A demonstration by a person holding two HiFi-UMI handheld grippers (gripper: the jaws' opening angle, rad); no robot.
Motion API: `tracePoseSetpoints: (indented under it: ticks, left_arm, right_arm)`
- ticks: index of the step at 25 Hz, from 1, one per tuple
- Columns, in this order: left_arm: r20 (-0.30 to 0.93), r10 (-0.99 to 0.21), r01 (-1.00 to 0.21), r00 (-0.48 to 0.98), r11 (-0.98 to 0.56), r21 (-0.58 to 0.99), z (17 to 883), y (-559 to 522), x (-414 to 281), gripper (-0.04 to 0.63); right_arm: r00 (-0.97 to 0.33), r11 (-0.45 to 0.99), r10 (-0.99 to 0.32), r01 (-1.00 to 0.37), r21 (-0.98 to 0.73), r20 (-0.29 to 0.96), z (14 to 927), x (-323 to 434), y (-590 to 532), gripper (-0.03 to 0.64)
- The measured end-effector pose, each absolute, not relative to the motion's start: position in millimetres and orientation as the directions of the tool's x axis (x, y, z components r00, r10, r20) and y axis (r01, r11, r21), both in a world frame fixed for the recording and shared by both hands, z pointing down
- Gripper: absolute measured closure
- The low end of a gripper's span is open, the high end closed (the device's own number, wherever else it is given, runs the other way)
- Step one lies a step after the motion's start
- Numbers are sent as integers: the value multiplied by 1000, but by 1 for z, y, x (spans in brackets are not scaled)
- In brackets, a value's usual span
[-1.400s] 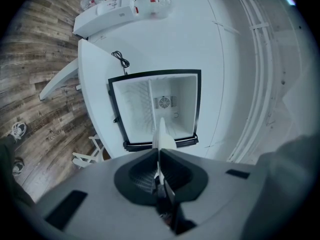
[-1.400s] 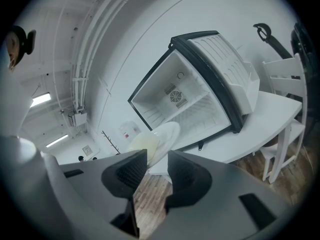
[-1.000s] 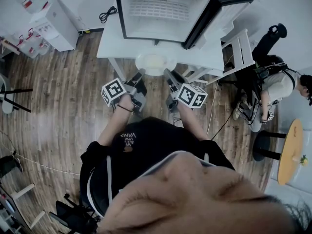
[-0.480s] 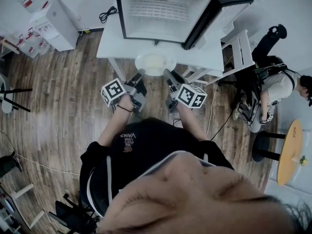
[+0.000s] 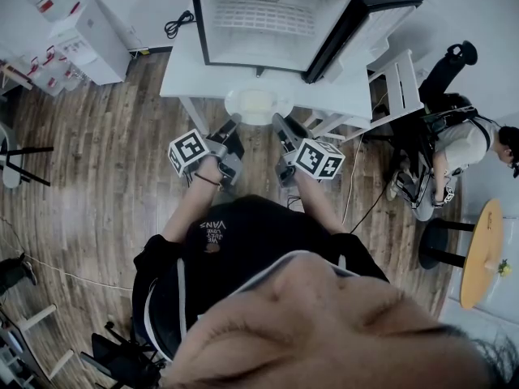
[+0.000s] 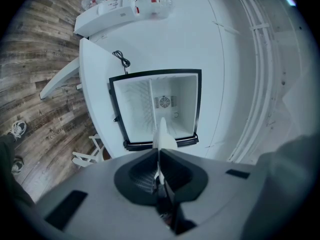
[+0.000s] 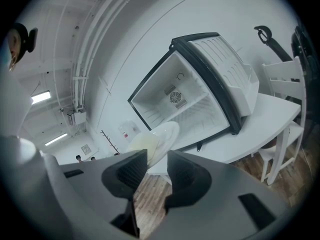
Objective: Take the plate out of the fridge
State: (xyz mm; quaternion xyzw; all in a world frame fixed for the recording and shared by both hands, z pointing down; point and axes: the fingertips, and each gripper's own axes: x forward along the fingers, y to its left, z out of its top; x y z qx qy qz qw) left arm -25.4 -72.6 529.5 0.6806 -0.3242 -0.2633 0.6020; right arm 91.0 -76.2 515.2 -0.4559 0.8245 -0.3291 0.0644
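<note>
A white plate point(image 5: 258, 104) hangs in front of the open, empty fridge point(image 5: 268, 14), over the front edge of the white table point(image 5: 186, 75). My left gripper point(image 5: 233, 123) is shut on the plate's near left rim. In the left gripper view the plate point(image 6: 162, 134) shows edge-on, pinched between the jaws of the left gripper point(image 6: 159, 153). My right gripper point(image 5: 277, 123) stands open just to the plate's right. In the right gripper view the plate point(image 7: 155, 141) lies beyond the left jaw, and the gap of the right gripper point(image 7: 156, 160) holds nothing.
The fridge door point(image 5: 357, 31) swings open to the right. A white chair point(image 5: 397, 79) stands beside the table and a person point(image 5: 462, 140) sits further right near a round wooden table point(image 5: 482, 254). A black cable point(image 5: 178, 24) lies on the table's back left.
</note>
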Motion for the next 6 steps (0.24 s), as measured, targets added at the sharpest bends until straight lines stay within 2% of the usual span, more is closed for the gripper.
tracePoseSetpoints:
  ticks: [6]
  left_arm:
    - [34,-758,-122,651,-61,991,529,-72,-24,568]
  right_arm:
    - [-577,370,-793,-712,-597,196,515,92,-76,485]
